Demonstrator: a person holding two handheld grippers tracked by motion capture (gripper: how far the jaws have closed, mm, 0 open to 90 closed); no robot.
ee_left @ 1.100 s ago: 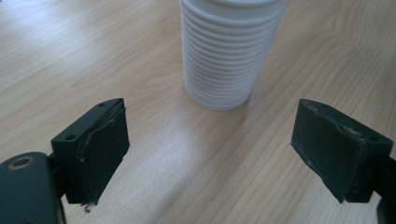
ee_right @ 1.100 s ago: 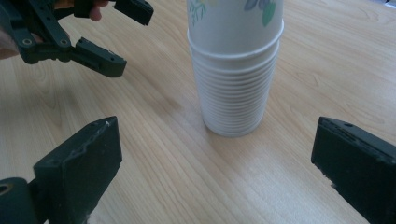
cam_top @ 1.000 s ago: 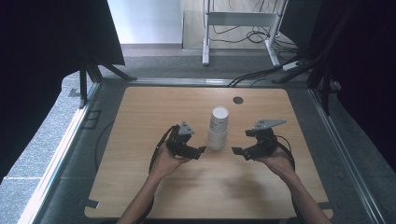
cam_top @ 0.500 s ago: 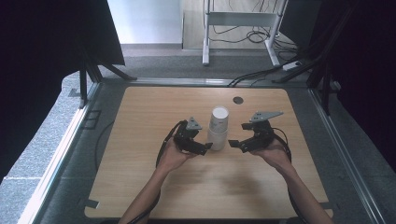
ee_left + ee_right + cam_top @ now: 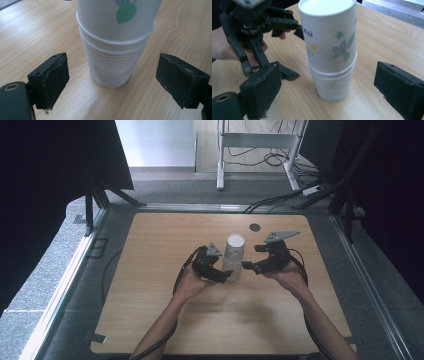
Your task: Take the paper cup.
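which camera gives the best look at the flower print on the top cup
The right gripper view: the top cup faces it with flowers and leaves plain. The left gripper view catches one green leaf on it above the stacked rims. The high view shows it small, print unreadable.

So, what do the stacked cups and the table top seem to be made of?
Stack of cups: probably paper, white and matte, with printed flowers and thin rolled rims nested near the base. Table top: light wood or wood-look laminate; the grain lines show, but the smooth surface leaves it open.
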